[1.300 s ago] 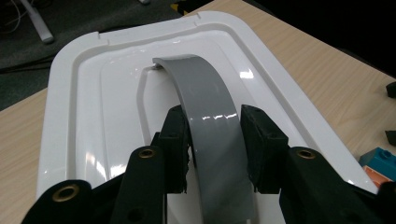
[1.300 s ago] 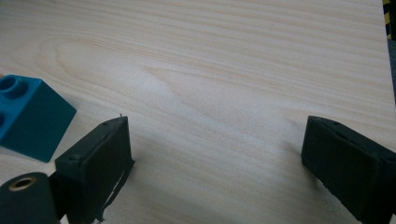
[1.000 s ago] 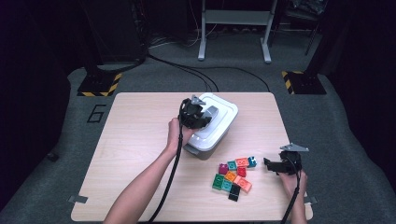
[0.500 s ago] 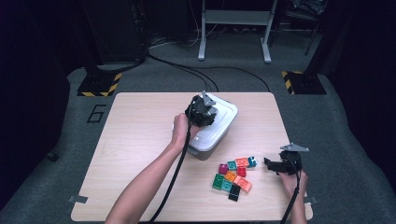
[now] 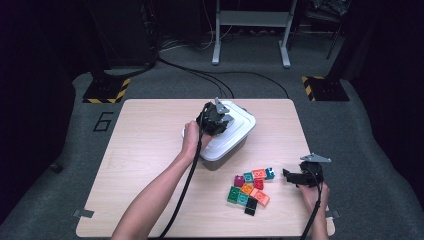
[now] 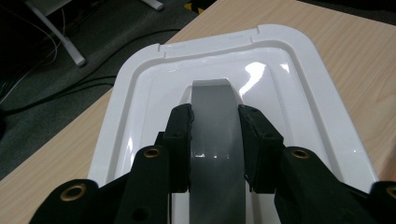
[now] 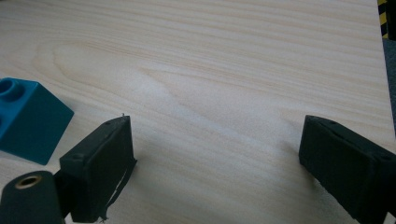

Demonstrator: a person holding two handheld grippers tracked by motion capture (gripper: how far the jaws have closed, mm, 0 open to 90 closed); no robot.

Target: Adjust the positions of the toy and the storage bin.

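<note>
A white box (image 5: 239, 134) with a white lid (image 6: 289, 93) stands at the table's middle. My left gripper (image 5: 219, 120) sits on top of it, shut on the lid's grey handle (image 6: 215, 144). Both pads (image 6: 180, 135) press the handle's sides, and the jaws have just been closing on it. My right gripper (image 5: 290, 175) rests low at the right, open with only bare wood between its fingers (image 7: 100, 163). A cluster of several coloured bricks (image 5: 250, 187) lies just left of it. The nearest one, a blue brick (image 7: 28, 116), lies left of the right gripper's jaws.
The wooden table (image 5: 145, 150) has free room on its left half and behind the box. Cables trail from both grippers toward the front edge. Dark floor with cables and a metal stand (image 5: 250, 30) lies beyond the table.
My left gripper has shifted slightly to the right on top of the lid. The right gripper and the bricks have stayed put.
</note>
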